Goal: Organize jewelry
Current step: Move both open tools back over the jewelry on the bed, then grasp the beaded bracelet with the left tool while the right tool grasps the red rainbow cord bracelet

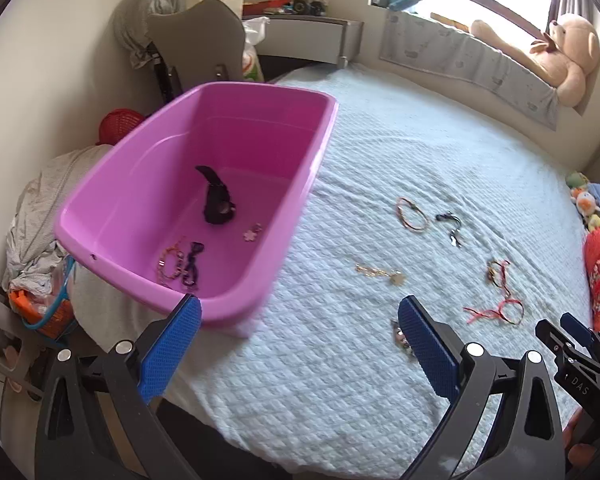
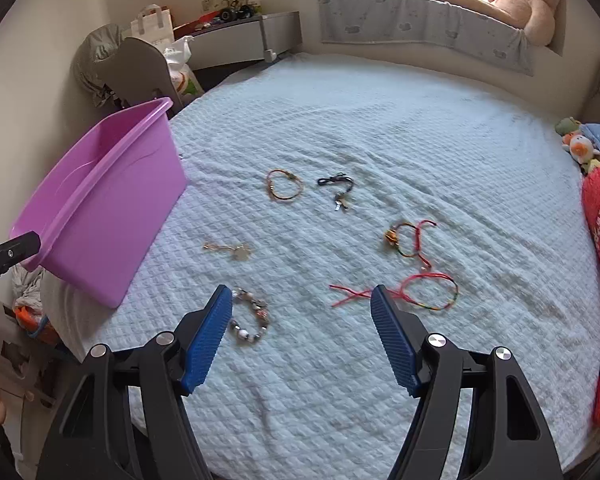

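On the bed (image 2: 340, 120), scattered bracelets (image 2: 285, 185)

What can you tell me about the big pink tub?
The pink tub is a rectangular bin of smooth, shiny plastic with a rolled rim and sloping walls. It sits upright at the left edge of the bed, open, with no lid. Inside lie a black strap, a small flower charm and some bracelets.

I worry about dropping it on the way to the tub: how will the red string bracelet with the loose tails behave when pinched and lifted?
The red string bracelet is thin cord lying flat, so it will probably go limp and dangle. Its loose tails may trail on the textured bedspread. It looks very light, so a pinch should hold it.
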The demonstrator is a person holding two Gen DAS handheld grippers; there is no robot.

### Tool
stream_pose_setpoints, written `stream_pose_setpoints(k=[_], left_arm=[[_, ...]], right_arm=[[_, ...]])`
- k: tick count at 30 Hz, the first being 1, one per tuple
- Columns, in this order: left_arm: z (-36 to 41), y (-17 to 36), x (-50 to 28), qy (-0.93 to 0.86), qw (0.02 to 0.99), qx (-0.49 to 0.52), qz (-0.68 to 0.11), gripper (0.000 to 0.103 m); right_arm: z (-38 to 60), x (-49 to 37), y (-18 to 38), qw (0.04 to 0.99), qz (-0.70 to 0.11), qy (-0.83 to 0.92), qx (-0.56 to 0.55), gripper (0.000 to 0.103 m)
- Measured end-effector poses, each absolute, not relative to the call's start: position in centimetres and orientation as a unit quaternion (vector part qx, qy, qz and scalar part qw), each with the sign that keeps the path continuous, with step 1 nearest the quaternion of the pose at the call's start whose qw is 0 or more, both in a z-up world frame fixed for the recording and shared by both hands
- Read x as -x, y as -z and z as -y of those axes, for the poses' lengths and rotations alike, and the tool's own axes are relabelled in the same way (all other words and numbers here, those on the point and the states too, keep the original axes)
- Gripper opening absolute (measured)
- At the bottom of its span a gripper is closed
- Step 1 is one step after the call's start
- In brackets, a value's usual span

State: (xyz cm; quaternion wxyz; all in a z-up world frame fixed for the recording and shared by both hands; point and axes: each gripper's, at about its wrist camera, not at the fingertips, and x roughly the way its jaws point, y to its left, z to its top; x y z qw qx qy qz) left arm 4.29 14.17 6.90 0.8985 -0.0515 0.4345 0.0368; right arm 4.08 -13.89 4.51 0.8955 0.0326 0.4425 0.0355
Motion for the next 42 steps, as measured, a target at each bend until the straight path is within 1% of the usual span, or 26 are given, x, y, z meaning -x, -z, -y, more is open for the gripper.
stream_pose_setpoints(k=[6,19,23,29,36,42], left_arm=[[-10.2,-5.0,-3.7,-0.007,0.894,0.034,-0.447,0.097],[-3.6,2.0,-3.8,0.014,0.874,0.021,-0.485,0.097],[-2.2,3.8,-4.5,0.005,0.87,0.014,-0.493,0.097],[-1.4,6.5,-5.9,0.008,0.855,0.041,-0.516,0.097],[-0.8,9.1,-7.6,-0.005,0.851,0.036,-0.523,0.097],[-0.5,11.1,-8.8,-0.005,0.84,0.056,-0.54,0.097]], right_arm=[[18.2,-1.5,-3.0,0.894,-0.445,-0.01,-0.059,0.069],[23.4,0.3,1.7,0.887,-0.452,0.01,-0.092,0.069],[24.8,-0.3,3.4,0.88,-0.464,0.014,-0.106,0.069],[25.8,-2.4,5.5,0.874,-0.474,0.01,-0.103,0.069],[26.4,-5.6,8.1,0.866,-0.49,0.007,-0.102,0.069],[26.7,-8.0,10.0,0.86,-0.502,0.003,-0.096,0.069]])
